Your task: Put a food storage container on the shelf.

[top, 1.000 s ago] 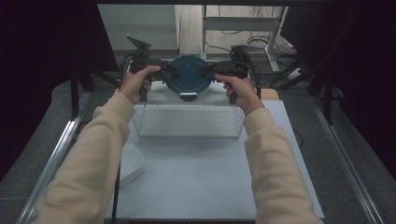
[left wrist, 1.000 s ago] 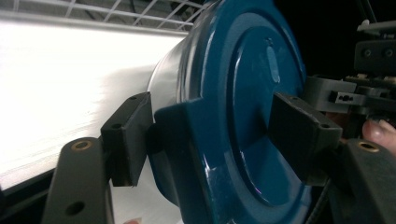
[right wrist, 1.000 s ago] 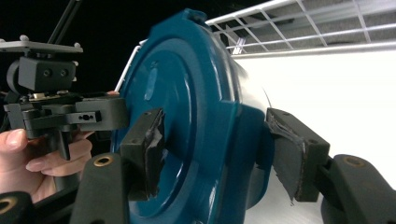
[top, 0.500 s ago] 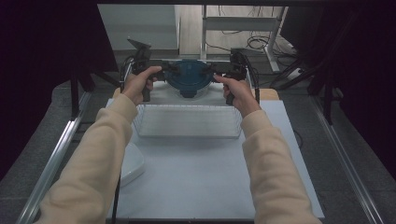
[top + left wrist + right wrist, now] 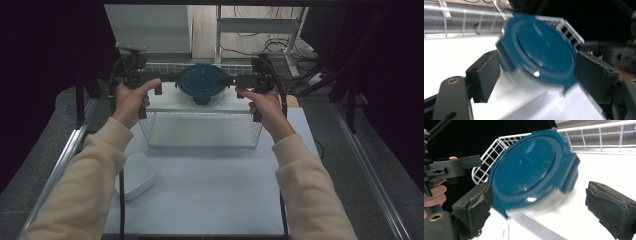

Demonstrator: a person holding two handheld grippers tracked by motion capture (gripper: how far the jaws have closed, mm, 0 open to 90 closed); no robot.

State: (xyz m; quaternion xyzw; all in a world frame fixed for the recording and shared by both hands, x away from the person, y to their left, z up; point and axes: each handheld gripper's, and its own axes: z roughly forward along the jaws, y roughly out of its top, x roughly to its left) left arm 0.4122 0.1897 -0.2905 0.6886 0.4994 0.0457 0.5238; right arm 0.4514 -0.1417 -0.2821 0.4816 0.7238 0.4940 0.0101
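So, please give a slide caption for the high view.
Two open hand-held grippers, left and right, flank a blue-lidded round container behind a wire basket.

glossy blue plastic lid (image 5: pixel 202 81), white wire basket (image 5: pixel 200 130)

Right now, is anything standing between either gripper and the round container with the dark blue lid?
Nothing visible. The left gripper and right gripper flank the round container with the dark blue lid, jaws open with only clear gaps; the white wire basket sits nearer the person.
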